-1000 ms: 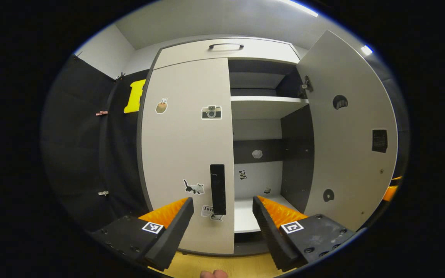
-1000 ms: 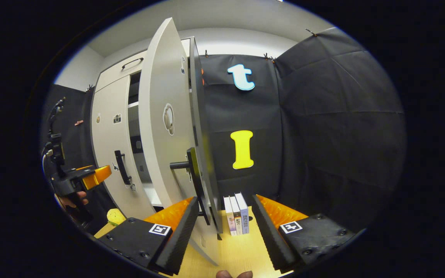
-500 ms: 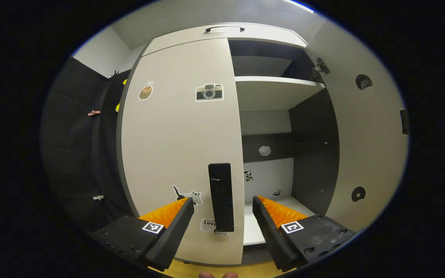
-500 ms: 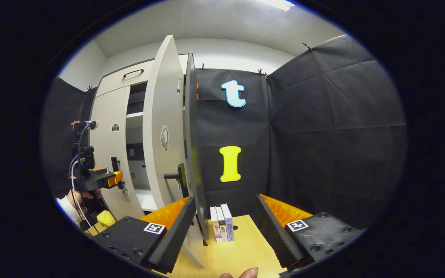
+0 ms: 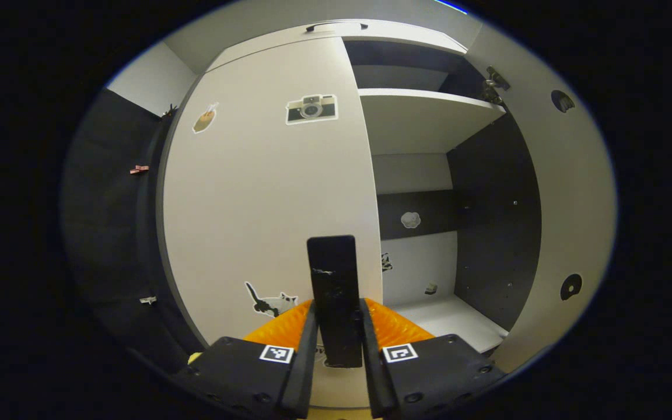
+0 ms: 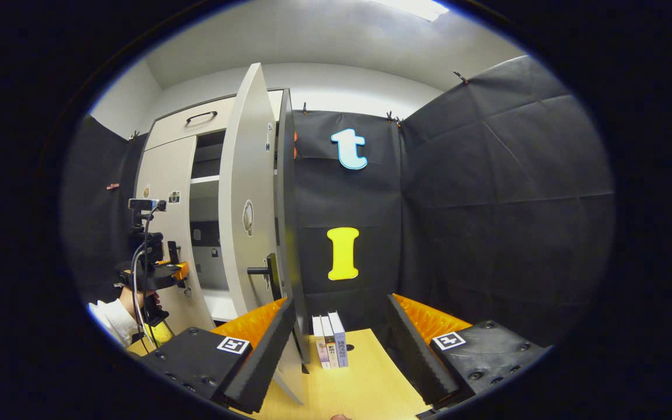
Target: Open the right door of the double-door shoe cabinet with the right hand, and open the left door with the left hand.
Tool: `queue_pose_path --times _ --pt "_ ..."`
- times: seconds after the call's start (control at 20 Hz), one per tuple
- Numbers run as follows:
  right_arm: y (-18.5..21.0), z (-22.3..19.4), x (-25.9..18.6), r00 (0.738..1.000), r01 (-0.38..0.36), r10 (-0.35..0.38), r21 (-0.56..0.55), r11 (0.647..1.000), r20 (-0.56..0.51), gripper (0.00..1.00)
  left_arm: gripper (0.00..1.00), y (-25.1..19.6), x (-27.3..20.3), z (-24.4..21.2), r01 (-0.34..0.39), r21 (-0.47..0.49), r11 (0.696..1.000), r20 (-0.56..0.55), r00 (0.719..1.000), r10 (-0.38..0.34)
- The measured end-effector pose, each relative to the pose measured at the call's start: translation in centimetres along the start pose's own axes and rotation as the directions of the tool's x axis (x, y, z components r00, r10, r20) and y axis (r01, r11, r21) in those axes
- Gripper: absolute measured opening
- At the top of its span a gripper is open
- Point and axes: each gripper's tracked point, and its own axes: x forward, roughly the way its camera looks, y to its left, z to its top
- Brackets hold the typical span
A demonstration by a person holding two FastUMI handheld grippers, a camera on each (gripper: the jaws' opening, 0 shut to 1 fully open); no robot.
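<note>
In the left gripper view the left door (image 5: 266, 192) stands closed, its free edge meeting the open right half of the shoe cabinet (image 5: 423, 175); four stickers show on it; the left gripper (image 5: 336, 344) is closed tight on the door's black handle (image 5: 333, 291), both fingers pressing its sides; one shelf (image 5: 423, 116) crosses the open bay; the right door (image 5: 569, 192) is swung wide. In the right gripper view a hand (image 6: 129, 300) holds the left gripper at the left door; the right door (image 6: 245, 216) stands edge-on with its handle (image 6: 269, 271) free; the right gripper (image 6: 339, 350) gapes wide, holding nothing, over the counter (image 6: 359, 391); three books (image 6: 330, 341) stand between its fingers' lines, beside the door's edge.
</note>
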Motion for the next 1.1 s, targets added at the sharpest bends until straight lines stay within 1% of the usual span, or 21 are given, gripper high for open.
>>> queue_pose_path --times 0.05,0.2,0.3,0.45,0.55,0.7,0.9,0.95,1.0,1.05,1.1 --pt "0.0 0.0 0.0 1.000 -0.004 0.004 -0.013 1.000 0.002 0.98 0.39 0.0 0.3 -0.1 -0.009 -0.003 1.000 0.000 1.000 0.009" --pt "0.0 0.1 -0.2 1.000 -0.021 0.021 -0.052 0.998 -0.003 0.98 0.39 -0.1 0.3 -0.6 -0.002 -0.039 0.999 -0.016 1.000 0.002" --pt "0.1 0.2 -0.4 1.000 -0.024 0.024 -0.065 0.998 0.001 0.98 0.36 -0.3 0.3 -0.7 0.019 -0.063 0.998 -0.031 0.999 -0.021" --pt "0.5 0.6 -0.3 1.000 -0.023 0.024 -0.050 0.998 0.018 0.98 0.30 -0.1 0.1 -0.7 0.024 -0.076 0.997 -0.049 0.998 -0.028" --pt "0.8 0.6 -0.4 1.000 -0.019 0.019 -0.036 0.999 0.020 0.98 0.27 0.1 -0.5 -0.7 0.038 -0.091 0.995 -0.054 0.998 -0.043" --pt "1.4 0.9 -0.5 0.999 -0.008 0.008 0.003 1.000 0.031 0.98 0.26 0.9 -2.8 -0.8 0.070 -0.109 0.992 -0.059 0.995 -0.077" --pt "1.7 1.4 -0.6 0.998 0.035 -0.037 0.036 0.999 0.051 0.98 0.26 2.8 -7.4 -1.1 0.115 -0.121 0.986 -0.056 0.991 -0.123" --pt "2.1 1.3 -0.7 0.999 0.028 -0.030 0.033 0.999 0.045 0.98 0.29 3.3 -8.3 -1.3 0.125 -0.120 0.985 -0.059 0.989 -0.132" --pt "2.4 1.2 -0.9 0.999 0.014 -0.015 0.027 1.000 0.037 0.98 0.25 3.9 -9.1 -1.4 0.134 -0.119 0.984 -0.063 0.988 -0.142" --pt "2.7 1.0 -0.9 1.000 0.007 -0.008 0.018 1.000 0.028 0.98 0.25 4.4 -9.8 -1.4 0.141 -0.122 0.983 -0.065 0.987 -0.149" --pt "2.8 0.9 -1.1 1.000 0.007 -0.007 0.010 1.000 0.023 1.00 0.24 4.9 -10.5 -1.4 0.144 -0.123 0.982 -0.067 0.986 -0.153"
